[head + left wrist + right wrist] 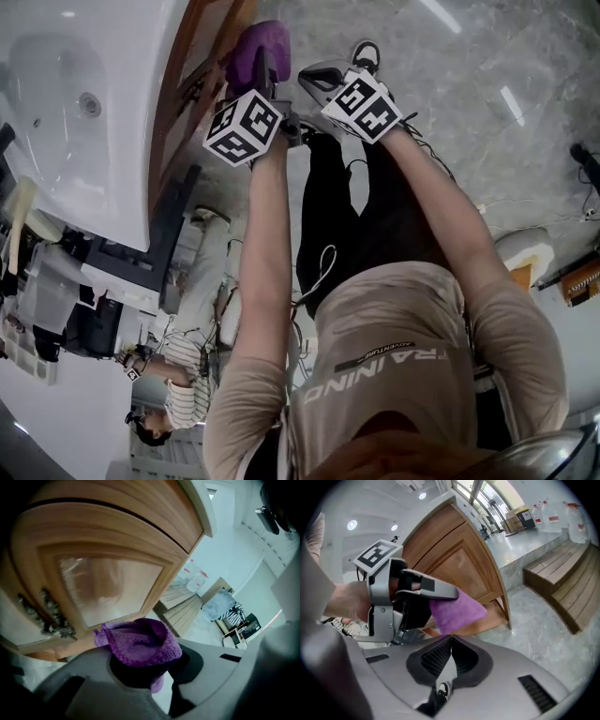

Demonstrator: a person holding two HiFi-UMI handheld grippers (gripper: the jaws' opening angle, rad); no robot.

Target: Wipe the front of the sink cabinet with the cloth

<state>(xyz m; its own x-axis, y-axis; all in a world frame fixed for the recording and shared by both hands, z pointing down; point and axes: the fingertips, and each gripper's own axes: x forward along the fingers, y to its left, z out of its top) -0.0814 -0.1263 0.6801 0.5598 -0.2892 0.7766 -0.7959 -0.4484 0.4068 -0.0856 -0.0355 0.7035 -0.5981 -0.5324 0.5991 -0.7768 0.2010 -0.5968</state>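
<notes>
Grey marble floor (487, 56) runs under a curved wooden sink cabinet (454, 569), and the white sink (66, 103) sits on top of it at the left of the head view. The person leans over with both arms stretched towards the cabinet front. The left gripper (150, 667) is clamped on a bunched purple cloth (140, 641), which bulges out past the jaw tips and faces the panelled door (108, 583), low on its frame and to the right of the ornate handles (51, 616). I can't tell whether the cloth is actually pressing on the wood or sits just off it. The right gripper (450, 641) hangs beside the left one with its jaws closed together on nothing. The door lies straight ahead of the cloth, so the wipe looks like the left arm's job, pushing forward and then sweeping across the door.
</notes>
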